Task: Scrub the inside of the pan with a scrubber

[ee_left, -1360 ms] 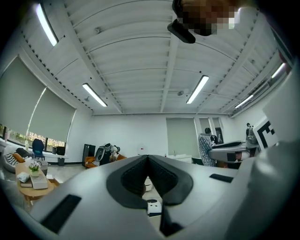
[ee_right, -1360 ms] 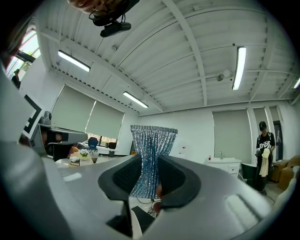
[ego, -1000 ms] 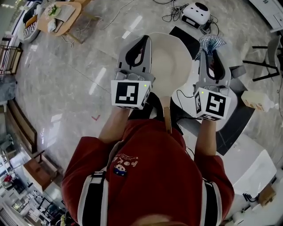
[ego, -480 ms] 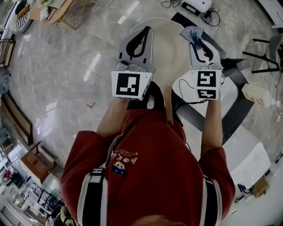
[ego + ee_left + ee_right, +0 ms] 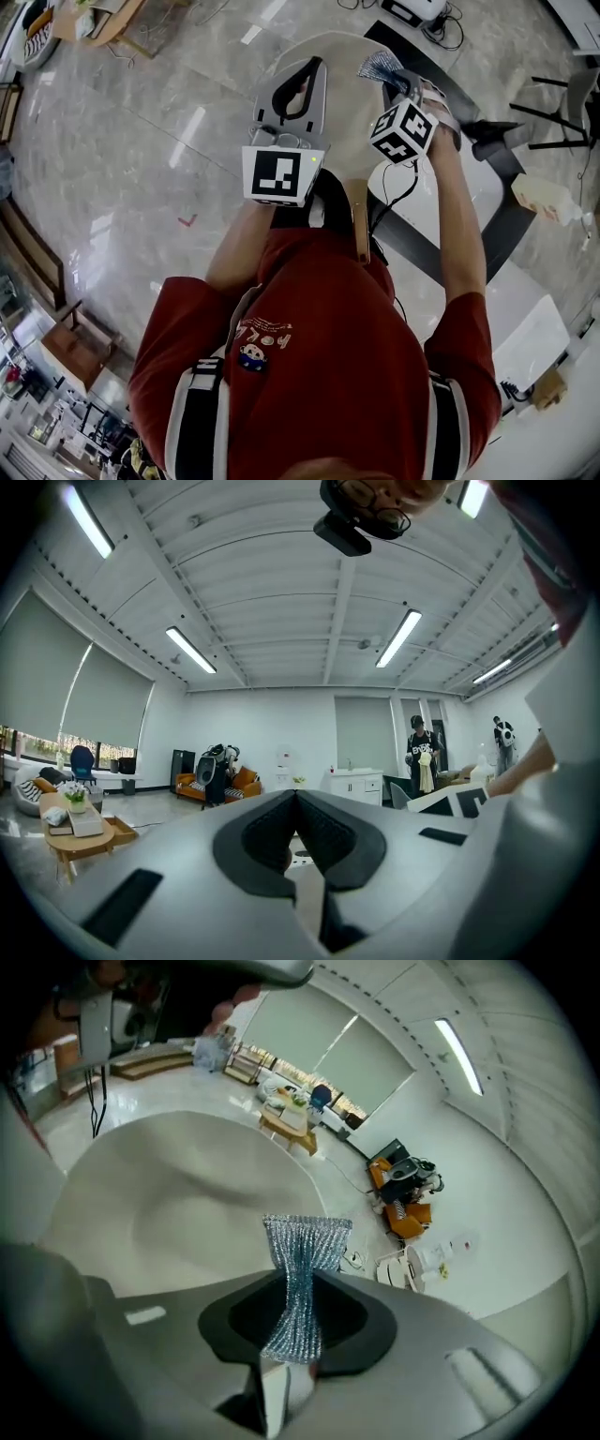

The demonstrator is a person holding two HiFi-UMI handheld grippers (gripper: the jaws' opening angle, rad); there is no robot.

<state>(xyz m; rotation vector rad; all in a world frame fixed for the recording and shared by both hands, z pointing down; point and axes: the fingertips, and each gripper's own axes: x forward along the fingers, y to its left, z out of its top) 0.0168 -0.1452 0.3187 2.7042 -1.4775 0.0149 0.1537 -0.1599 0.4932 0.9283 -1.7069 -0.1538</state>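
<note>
Your right claw (image 5: 295,1288) is clamped on the silver mesh scrubber (image 5: 302,1241), pinched at its waist so that the fanned end juts toward the cream pan (image 5: 342,66), upper centre in the head view. Whether they touch isn't clear. Your left claw (image 5: 295,794), left of it, has its tips together with nothing seen between them. The marker cube and your torso partly hide the pan's wooden handle (image 5: 356,220), so what steadies the pan is unclear.

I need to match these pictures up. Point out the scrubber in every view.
Head view: upper right of centre; the scrubber sticks out of the right gripper tongs, by the pan rim.
Left gripper view: not in it.
Right gripper view: centre, pinched in the tongs.
Shared landmark: the cream pan, behind the scrubber in the right gripper view too.
</note>
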